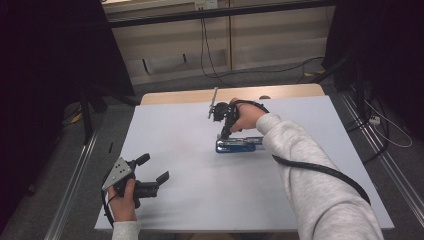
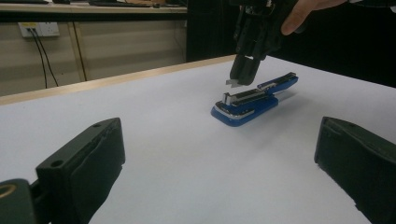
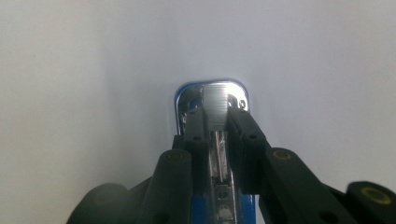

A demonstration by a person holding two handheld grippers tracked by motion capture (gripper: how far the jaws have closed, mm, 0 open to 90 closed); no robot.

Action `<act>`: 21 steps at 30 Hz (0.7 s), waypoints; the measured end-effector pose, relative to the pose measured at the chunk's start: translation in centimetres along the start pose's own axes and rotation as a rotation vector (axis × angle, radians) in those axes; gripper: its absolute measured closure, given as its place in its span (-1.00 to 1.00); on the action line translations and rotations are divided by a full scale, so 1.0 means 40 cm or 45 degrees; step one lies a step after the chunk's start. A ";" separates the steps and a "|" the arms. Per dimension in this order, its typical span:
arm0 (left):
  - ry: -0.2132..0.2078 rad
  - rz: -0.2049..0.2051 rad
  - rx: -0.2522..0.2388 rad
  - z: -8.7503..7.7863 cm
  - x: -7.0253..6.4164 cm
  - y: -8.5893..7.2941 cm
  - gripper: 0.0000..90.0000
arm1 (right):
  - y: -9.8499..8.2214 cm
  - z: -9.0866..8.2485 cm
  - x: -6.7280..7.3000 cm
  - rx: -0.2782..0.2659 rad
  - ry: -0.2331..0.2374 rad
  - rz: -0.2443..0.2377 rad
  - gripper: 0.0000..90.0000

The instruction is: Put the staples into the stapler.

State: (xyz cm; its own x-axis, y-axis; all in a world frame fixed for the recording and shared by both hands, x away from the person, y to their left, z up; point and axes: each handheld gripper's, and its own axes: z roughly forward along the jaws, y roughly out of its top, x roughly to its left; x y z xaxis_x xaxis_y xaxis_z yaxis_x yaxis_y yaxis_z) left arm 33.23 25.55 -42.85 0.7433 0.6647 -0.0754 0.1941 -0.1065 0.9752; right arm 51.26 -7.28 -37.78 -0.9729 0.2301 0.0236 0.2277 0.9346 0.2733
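A blue stapler [image 1: 239, 145] lies flat on the white table [image 1: 190, 200], a little toward the far edge and right of the middle, its long axis running roughly parallel to that edge. The right gripper [image 1: 223, 131] comes down on it from above, near its left end. In the left gripper view, the right gripper [image 2: 240, 77] hangs just over the open top of the stapler [image 2: 254, 98], holding a small silvery piece — it looks like a strip of staples [image 2: 232, 82], though it is too small to be sure. In the right gripper view the jaws stand close together, pinching that ribbed silver strip [image 3: 215, 109] right above the stapler's channel [image 3: 219, 158]. The left gripper [image 1: 152, 181] rests near the table's near-left corner, well apart from the stapler, its jaws spread wide and holding nothing. Nothing braces the stapler, so the likely trouble is in seating the strip: if it comes down tilted or off the channel's line, it could catch on the metal rim and slide the stapler across the smooth table, or snap into short pieces. A release while the strip is still above the channel could let it drop askew — or fall beside the stapler altogether.
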 end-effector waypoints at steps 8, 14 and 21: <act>0.004 -0.004 -0.007 -0.001 0.000 0.000 -0.96 | -0.006 0.010 -0.002 -0.008 0.008 -0.011 0.74; 0.000 0.000 -0.001 0.001 0.001 0.000 -0.96 | -0.009 0.015 -0.001 -0.007 0.020 -0.011 0.74; 0.002 0.001 -0.001 0.001 0.001 0.000 -0.96 | -0.021 0.022 -0.008 -0.021 0.031 0.001 0.74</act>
State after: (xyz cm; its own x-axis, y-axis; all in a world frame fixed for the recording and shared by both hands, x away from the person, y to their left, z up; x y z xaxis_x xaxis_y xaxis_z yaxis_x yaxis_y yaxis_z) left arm 33.28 25.55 -42.85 0.7425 0.6657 -0.0740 0.1928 -0.1066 0.9754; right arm 51.41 -7.88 -38.86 -0.9734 0.2244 0.0470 0.2282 0.9298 0.2888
